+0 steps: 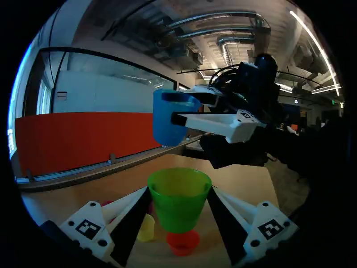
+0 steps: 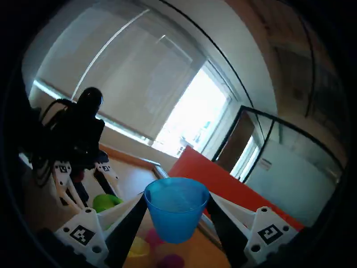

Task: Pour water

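In the left gripper view my left gripper (image 1: 179,203) is shut on a green cup (image 1: 179,198), held upright above the wooden table (image 1: 241,178). Farther off and higher, the right gripper (image 1: 178,107) holds a blue cup (image 1: 169,118), roughly upright. In the right gripper view my right gripper (image 2: 176,210) is shut on that blue cup (image 2: 176,210), its open mouth facing the camera. Down to the left in that view, the left gripper (image 2: 89,185) holds the green cup (image 2: 106,202), with a dark-gloved hand behind it.
On the table below lie a yellow cup (image 1: 146,228), an orange cup (image 1: 183,242) and a pink one (image 1: 107,203). An orange wall panel (image 1: 80,138) and a ledge run behind the table. Bright windows (image 2: 192,116) show in the right gripper view.
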`<action>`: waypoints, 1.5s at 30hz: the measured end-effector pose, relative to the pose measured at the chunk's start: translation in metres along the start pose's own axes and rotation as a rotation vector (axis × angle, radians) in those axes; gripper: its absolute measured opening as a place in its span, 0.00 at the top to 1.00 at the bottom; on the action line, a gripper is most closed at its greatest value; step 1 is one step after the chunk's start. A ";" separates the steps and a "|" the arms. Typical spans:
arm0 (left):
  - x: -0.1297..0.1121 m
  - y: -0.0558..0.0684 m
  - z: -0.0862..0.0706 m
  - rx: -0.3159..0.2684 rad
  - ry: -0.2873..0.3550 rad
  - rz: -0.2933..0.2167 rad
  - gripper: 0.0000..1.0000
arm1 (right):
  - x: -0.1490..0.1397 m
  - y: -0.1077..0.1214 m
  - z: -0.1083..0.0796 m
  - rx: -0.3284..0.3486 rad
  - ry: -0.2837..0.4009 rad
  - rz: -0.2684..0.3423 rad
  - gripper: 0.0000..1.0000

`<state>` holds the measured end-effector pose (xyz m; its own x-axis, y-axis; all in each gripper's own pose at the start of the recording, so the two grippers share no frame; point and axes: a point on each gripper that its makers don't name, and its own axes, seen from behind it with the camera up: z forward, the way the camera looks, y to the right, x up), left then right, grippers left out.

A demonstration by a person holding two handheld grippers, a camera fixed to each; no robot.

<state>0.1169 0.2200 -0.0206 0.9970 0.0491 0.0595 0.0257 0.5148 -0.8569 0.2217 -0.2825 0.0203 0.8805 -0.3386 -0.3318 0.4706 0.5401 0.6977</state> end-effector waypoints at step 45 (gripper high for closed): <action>-0.117 -0.087 -0.004 0.141 -0.385 0.047 0.14 | -0.206 -0.025 -0.031 0.155 -0.428 0.451 0.09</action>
<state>-0.0021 0.1658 0.0447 0.8962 0.3784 0.2317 -0.0566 0.6154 -0.7861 0.0297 -0.2025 0.0515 0.8741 -0.3992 0.2766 0.0172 0.5946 0.8039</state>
